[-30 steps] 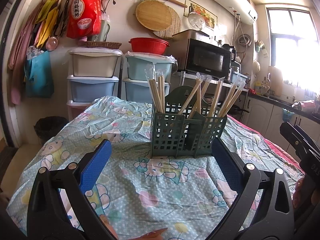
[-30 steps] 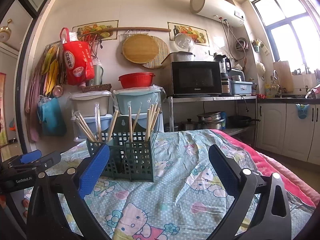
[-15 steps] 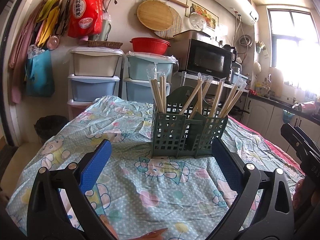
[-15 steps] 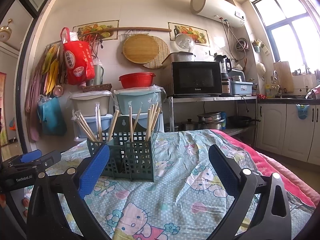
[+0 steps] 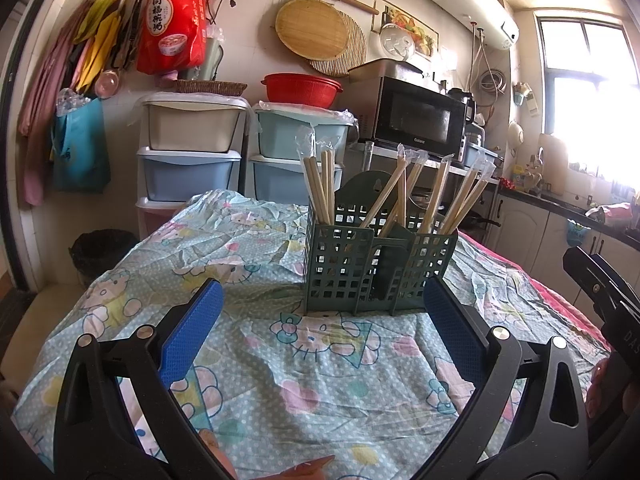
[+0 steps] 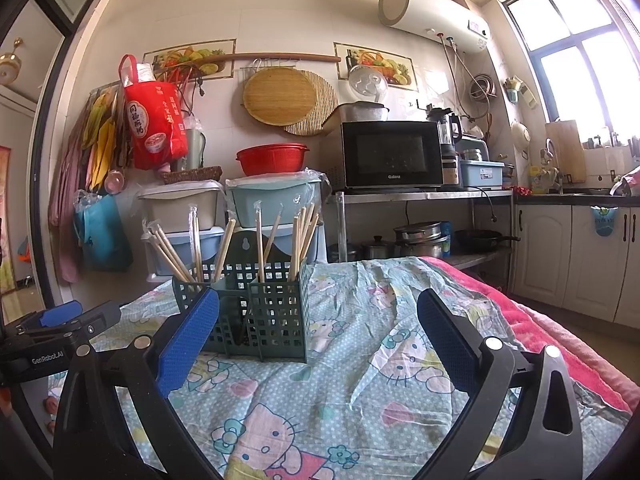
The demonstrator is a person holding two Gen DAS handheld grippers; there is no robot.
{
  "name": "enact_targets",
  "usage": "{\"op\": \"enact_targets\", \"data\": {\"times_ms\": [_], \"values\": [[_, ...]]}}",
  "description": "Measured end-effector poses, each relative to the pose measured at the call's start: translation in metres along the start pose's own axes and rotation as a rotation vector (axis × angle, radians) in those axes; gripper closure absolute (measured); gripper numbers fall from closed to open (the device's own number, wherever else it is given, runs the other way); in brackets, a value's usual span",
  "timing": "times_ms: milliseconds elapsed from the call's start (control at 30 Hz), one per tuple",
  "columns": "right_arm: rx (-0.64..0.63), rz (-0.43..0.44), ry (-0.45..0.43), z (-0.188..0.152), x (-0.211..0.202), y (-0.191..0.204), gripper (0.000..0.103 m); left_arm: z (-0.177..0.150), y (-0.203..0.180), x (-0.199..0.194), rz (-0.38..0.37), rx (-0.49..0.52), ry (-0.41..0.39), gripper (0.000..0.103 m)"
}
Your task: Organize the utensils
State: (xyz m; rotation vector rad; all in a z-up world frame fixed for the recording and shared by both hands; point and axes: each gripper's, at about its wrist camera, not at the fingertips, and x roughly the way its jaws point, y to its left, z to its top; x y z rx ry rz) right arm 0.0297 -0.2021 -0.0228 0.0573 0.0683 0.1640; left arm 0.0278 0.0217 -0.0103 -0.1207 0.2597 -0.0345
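You are holding the left gripper [image 5: 322,332] with its blue pads spread wide apart and nothing between them, and the right gripper [image 6: 318,336] is gaping the same way, also empty. The green utensil caddy [image 5: 378,268] is standing upright on the patterned tablecloth [image 5: 320,380], straight ahead of your left gripper and to the left in the right wrist view. The wrapped chopsticks [image 5: 320,184] are standing on end in its compartments, long axes near vertical, tips pointing up. The left bundle is standing nearly straight, while those in the middle and right compartments are leaning up and to the right in the left wrist view. The cloth is lying creased over the table. Beyond the far edge, stacked plastic drawers [image 5: 188,152] are standing against the tiled wall, a microwave [image 6: 394,156] is sitting on a metal shelf, and a window [image 6: 576,52] is glaring at the far right.
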Motion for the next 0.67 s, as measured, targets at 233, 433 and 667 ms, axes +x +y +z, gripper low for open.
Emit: {"op": "enact_targets", "data": {"times_ms": [233, 433, 667], "values": [[0.025, -0.028, 0.02, 0.0, 0.005, -0.006, 0.007, -0.001, 0.003, 0.006, -0.018, -0.015, 0.041, 0.011], [0.032, -0.1, 0.177, 0.004, 0.037, -0.033, 0.007, 0.008, 0.028, 0.027, 0.082, -0.017, 0.161, 0.011], [-0.014, -0.306, 0.665, -0.013, 0.145, -0.107, 0.007, 0.011, 0.113, 0.104, 0.344, -0.079, 0.496, 0.011]]}}
